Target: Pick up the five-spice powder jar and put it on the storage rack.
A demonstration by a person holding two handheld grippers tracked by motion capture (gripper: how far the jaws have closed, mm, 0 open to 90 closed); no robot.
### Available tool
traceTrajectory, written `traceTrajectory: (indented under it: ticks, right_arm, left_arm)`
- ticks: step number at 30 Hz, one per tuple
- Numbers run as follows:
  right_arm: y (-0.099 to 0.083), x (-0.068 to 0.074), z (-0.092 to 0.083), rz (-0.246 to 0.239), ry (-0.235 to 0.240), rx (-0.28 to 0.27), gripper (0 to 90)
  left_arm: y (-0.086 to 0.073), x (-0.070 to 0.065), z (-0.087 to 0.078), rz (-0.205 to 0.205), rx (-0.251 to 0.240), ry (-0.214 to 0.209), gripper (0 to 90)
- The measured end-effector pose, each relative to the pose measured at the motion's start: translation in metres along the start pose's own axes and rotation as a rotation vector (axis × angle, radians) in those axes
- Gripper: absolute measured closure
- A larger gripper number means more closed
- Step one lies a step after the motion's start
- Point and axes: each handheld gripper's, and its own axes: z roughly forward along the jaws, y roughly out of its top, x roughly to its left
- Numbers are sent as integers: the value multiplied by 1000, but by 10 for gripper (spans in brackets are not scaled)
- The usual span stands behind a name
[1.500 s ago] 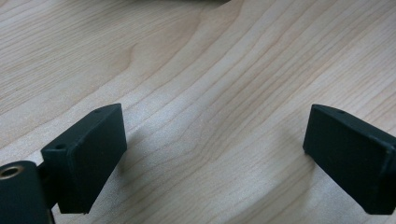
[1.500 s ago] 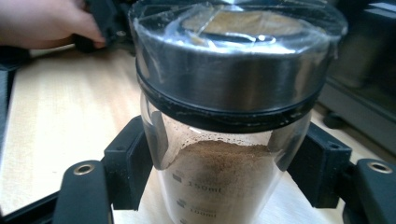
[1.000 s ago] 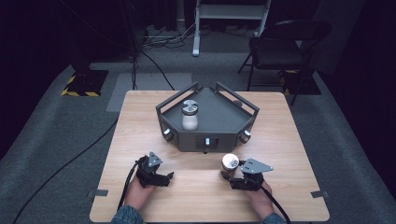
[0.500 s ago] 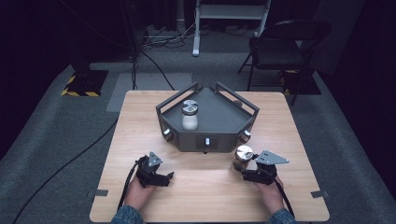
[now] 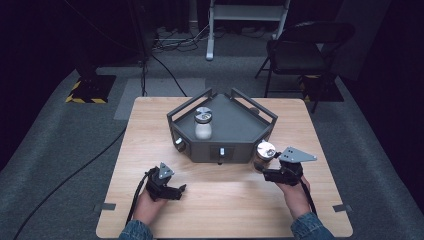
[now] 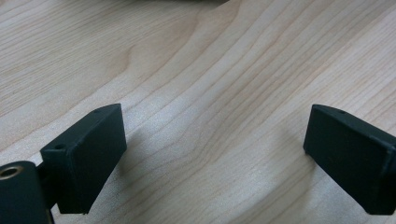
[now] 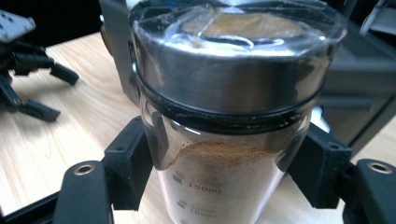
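A glass spice jar (image 7: 229, 154) with a steel lid and brown powder sits clamped between the jaws of my right gripper (image 5: 265, 167). In the high view this jar (image 5: 264, 154) is held just off the front right corner of the dark grey rack (image 5: 235, 127). A second jar (image 5: 203, 124) with pale contents stands upright inside the rack. My left gripper (image 5: 176, 191) rests low over the wooden table (image 5: 220, 200) at the front left, its jaws wide apart with only bare wood (image 6: 210, 130) between them.
The rack has raised rails around its rim and knobs on its front faces. A folding chair (image 5: 300, 50) and cables stand on the dark floor beyond the table's far edge. In the right gripper view the left gripper (image 7: 28, 60) shows far off at the left.
My right gripper has carried the brown-powder jar rightward and slightly away, from the table's front middle to beside the rack's front right corner. The left gripper has stayed put.
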Motion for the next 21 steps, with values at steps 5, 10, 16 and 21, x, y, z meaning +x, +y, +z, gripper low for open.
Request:
traceTrajectory:
  ticks: [5, 10, 16, 21]
  right_arm:
    - [23, 0, 0, -23, 1, 1, 302]
    - [46, -1, 1, -34, 7, 1, 302]
    - [70, -2, 3, -56, 5, -7, 302]
    - [87, -8, 14, -62, -16, 1, 302]
  left_arm:
    - [0, 0, 0, 2, 0, -2, 56]
    - [0, 0, 0, 2, 0, -2, 56]
    - [0, 1, 0, 2, -1, -2, 56]
    - [0, 1, 0, 11, -1, -8, 56]
